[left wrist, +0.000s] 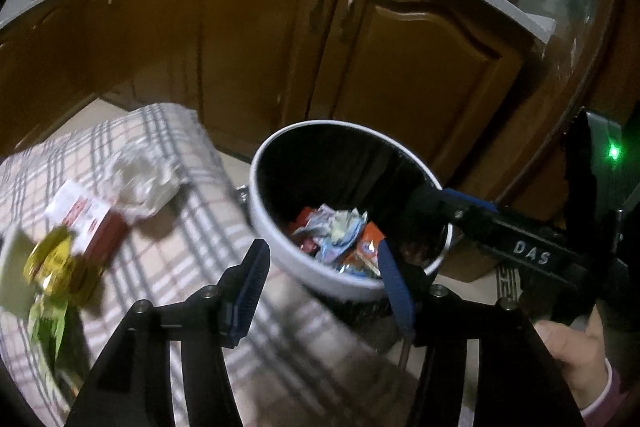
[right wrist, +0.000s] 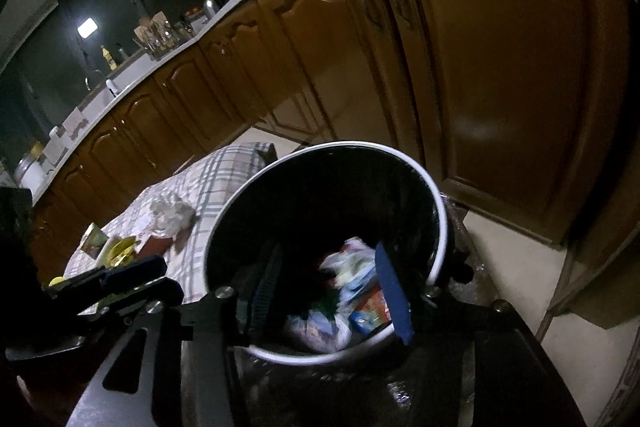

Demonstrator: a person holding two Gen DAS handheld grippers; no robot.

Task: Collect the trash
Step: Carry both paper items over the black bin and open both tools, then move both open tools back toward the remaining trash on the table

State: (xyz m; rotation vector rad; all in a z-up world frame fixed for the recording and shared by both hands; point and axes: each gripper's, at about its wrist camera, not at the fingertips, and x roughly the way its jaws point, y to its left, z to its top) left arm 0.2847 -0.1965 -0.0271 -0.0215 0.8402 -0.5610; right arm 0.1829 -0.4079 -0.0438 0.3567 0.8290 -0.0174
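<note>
Left wrist view: our left gripper (left wrist: 322, 269) holds nothing, fingers wide, at the near rim of the bin (left wrist: 280, 247). Wrappers (left wrist: 340, 239) already lie inside it. Left of the bin, crumpled paper (left wrist: 140, 183), a red carton (left wrist: 90, 223) and yellow foil (left wrist: 56, 267) remain on the desk (left wrist: 192, 259).

Right wrist view: our right gripper (right wrist: 328, 291), fingers wide and empty, hangs over the bin's mouth. We judge the task partly done.

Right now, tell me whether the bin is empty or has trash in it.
Partly filled: crumpled wrappers lie at the bottom of the bin, well below its rim.
</note>
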